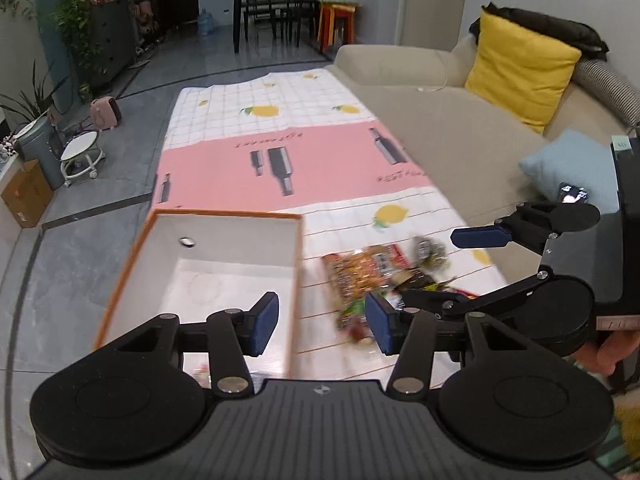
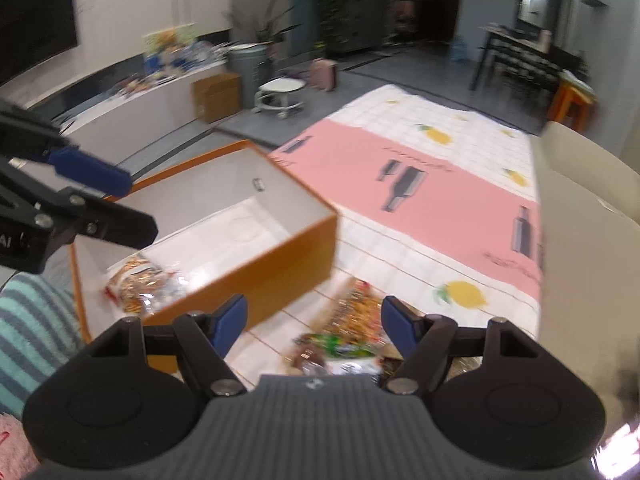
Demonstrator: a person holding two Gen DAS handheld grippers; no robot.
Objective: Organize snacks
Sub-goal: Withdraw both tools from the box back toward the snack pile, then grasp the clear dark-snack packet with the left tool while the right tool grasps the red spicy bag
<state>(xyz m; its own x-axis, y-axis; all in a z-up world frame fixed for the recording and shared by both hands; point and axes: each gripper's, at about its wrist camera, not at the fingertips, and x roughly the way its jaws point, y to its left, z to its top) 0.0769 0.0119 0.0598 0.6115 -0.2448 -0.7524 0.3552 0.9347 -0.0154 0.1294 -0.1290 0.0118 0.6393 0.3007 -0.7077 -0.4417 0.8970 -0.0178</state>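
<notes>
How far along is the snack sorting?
Early. One snack packet lies in the orange box. Both grippers, left and right, have open, empty jaws. A pile of snacks remains on the cloth beside the box.

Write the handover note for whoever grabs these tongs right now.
Left tongs: open, nothing between the pads, above the near edge of the orange box.
Right tongs: open, empty, above the snack pile.
Things: the box sits open on the patterned cloth, beside the sofa. One snack packet lies in the box's near corner. The rest of the packets are heaped on the cloth just beside the box.
Done: one packet boxed.
Left: move the heap into the box, packet by packet. The pile is blurred, so the count is unclear.
</notes>
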